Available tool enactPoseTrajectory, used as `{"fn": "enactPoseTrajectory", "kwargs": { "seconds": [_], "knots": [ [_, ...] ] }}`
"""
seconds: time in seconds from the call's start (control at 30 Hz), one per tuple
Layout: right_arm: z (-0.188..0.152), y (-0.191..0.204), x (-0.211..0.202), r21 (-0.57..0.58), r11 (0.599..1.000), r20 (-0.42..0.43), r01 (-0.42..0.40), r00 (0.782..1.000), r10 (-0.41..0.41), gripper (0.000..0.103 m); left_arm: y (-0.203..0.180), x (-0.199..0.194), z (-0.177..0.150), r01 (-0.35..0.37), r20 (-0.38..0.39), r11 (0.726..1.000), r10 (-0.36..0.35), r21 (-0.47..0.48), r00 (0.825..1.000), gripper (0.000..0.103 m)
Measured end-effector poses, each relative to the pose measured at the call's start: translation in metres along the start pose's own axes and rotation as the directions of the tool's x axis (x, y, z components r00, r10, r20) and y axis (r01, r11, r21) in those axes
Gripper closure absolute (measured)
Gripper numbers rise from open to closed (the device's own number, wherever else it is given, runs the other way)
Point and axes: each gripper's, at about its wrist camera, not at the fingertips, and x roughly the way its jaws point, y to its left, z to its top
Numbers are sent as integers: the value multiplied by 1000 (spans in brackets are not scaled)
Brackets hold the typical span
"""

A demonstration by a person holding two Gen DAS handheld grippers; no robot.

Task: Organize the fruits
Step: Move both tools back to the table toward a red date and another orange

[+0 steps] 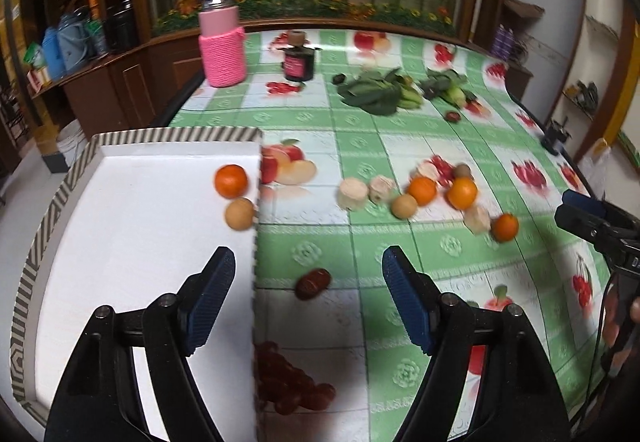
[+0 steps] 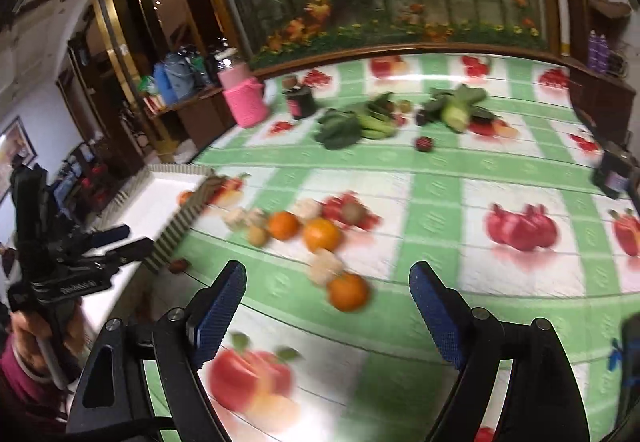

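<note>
The table (image 1: 400,130), w/ its green-checked fruit-print cloth, took up most of the room in front of me. At its left end sat a white box (image 1: 140,242) w/ a zigzag-striped rim. One orange (image 1: 231,181) and a round tan fruit (image 1: 239,213) lay inside it, against the right wall.

The left gripper (image 1: 308,262) hung over the box's right edge, jaws spread wide, nothing between them. One finger was over the box, the other over the cloth. The right gripper (image 2: 326,274) was also wide open and empty, above the cloth near the loose fruit.

Far back stood a pink-sleeved flask (image 1: 222,42), w/ a small dark jar (image 1: 299,62) beside it, then a heap of leafy greens (image 1: 376,90).

Mid-table lay the scattered pile: three oranges (image 1: 462,193), pale cut chunks (image 1: 352,194), another tan fruit (image 1: 404,206), all close together, some touching. Apart from them, just beside the box wall, lay a dark red date-like fruit (image 1: 313,284). A cluster of dark red fruit (image 1: 288,382) sat lower down against the same wall; blurred, couldn't tell what kind.
</note>
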Motion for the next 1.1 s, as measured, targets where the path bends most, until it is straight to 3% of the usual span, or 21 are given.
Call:
{"fn": "enactPoseTrajectory", "kwargs": {
  "seconds": [0.2, 0.43, 0.57, 0.73, 0.83, 1.0, 1.1],
  "knots": [
    [-17, -13, 2, -50, 998, -53, 48, 997, -51, 19, -17, 9, -8, 40, -46, 999, -39, 29, 998, 27],
    [-15, 2, 29, -159, 987, -121, 21, 992, -41, 37, -21, 17, -14, 52, -78, 997, -46, 66, 996, 27],
    [-13, 1, 53, -159, 987, -170, -4, 985, -23, 42, -21, 20, -14, 71, -94, 994, -63, 85, 994, 27],
    [-12, -2, 72, -160, 987, -200, -11, 980, -22, 70, -21, 24, -7, 94, -111, 988, -81, 119, 990, 27],
    [-14, -5, 71, -146, 989, -193, -8, 981, -21, 70, -18, 30, -6, 66, -120, 988, -49, 139, 992, 27],
    [-16, -4, 69, -165, 986, -188, -3, 982, -29, 70, -17, 41, -5, 86, -170, 986, -62, 140, 984, 28],
    [-16, -2, 70, -182, 983, -187, 2, 982, -36, 70, -18, 47, -8, 72, -204, 985, -40, 154, 978, 34]
  ]
}}
